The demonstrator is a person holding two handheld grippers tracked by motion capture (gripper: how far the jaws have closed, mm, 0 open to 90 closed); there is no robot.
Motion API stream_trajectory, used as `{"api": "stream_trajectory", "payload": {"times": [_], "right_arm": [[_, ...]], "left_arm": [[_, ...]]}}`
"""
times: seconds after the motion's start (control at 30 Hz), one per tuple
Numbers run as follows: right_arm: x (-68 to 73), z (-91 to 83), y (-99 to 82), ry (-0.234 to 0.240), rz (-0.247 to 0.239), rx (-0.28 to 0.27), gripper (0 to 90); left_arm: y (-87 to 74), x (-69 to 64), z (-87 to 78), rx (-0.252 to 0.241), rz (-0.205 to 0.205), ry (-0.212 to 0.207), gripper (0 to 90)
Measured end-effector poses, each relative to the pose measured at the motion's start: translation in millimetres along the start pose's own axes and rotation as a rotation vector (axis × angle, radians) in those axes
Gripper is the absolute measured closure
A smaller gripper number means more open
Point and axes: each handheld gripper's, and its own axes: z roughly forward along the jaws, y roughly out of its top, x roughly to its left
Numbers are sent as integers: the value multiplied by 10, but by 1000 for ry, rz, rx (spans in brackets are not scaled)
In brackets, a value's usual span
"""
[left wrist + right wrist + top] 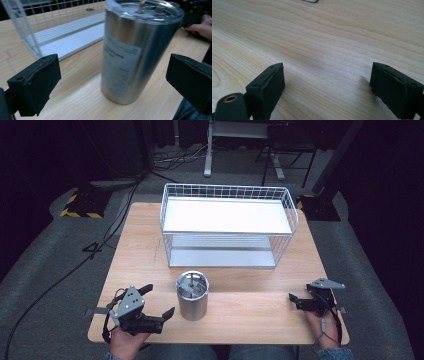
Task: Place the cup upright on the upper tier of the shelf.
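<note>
Nearest the camera at the near left of the counter [140,240], the left gripper [156,306] is held in a hand, its jaws spread wide with nothing between the pads and its tips turned toward the steel tumbler [192,296] just to its right. That tumbler stands upright near the counter's near edge, about midway across, clear of both jaws. The left gripper view shows what the high view cannot: a pale printed label on the tumbler's side, a clear lid on top, and a blurred upright piece rising from that lid. The same view looks past the tumbler to the person's other hand [203,27] at the far right.

Farther back, centred on the counter, stands a white wire basket [227,226] with a flat white shelf across its top and a ribbed tray at its base. It is well apart from the tumbler, and bare wood lies between them.

At the near right, the right gripper [296,301] rests low over the counter in the person's hand, a grey three-cornered plate on top and a cable trailing from it. The right gripper view shows its jaws wide apart over bare wood grain, holding nothing.

The counter is light wood on a grey carpeted floor. Behind it the room is dark, with black cables, a yellow-and-black striped base at the far left, and white desk legs.
</note>
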Motion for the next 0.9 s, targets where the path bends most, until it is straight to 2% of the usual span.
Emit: {"api": "stream_trajectory", "payload": {"times": [0.03,0.27,0.5,0.57,0.67,0.9], "right_arm": [[0,0,0,0,0,0,131],[-1,-1,0,1,-1,1,131],[0,-2,0,-1,-2,0,132],[1,-1,-1,-2,-3,0,135],[2,-2,-1,-8,-2,-3,139],[5,-2,-2,-10,0,-3,141]], "left_arm": [[14,-38,40,1,4,-21,0],[48,-113,144,0,17,-54,0],[64,-116,310,11,20,-70,0],[71,-122,368,10,30,-56,0],[72,-125,411,8,24,-53,0],[85,-122,558,1,23,-92,0]]}}
